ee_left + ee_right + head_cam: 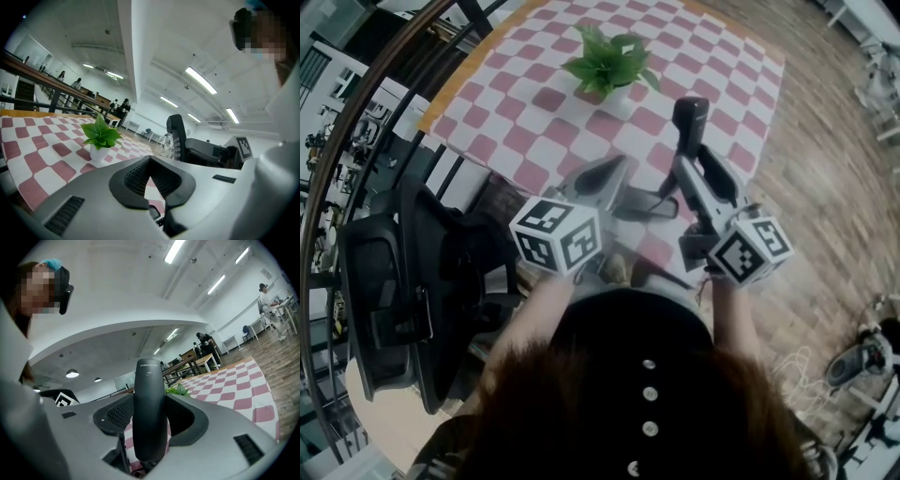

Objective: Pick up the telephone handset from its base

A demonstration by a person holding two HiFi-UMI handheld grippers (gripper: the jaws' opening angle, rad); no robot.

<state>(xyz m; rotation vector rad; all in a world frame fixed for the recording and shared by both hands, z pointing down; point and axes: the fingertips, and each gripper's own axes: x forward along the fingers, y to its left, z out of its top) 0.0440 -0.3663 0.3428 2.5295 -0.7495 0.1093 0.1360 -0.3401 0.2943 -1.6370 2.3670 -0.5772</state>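
Observation:
My right gripper [684,161] is shut on the black telephone handset [690,120], holding it upright above the table. In the right gripper view the handset [150,413] stands between the two jaws, its top well above them. The left gripper view shows the same handset [177,136] off to the right. My left gripper [622,174] hovers just left of it, jaws shut at their tips with nothing between. A dark flat shape [642,208], probably the telephone base, lies on the table under both grippers; a curled cord [667,186] runs up from it.
The table [534,122] wears a red-and-white chequered cloth. A small green plant in a white pot [607,64] stands beyond the grippers. A black office chair [403,272] sits left of the person. Wooden floor [825,141] lies to the right.

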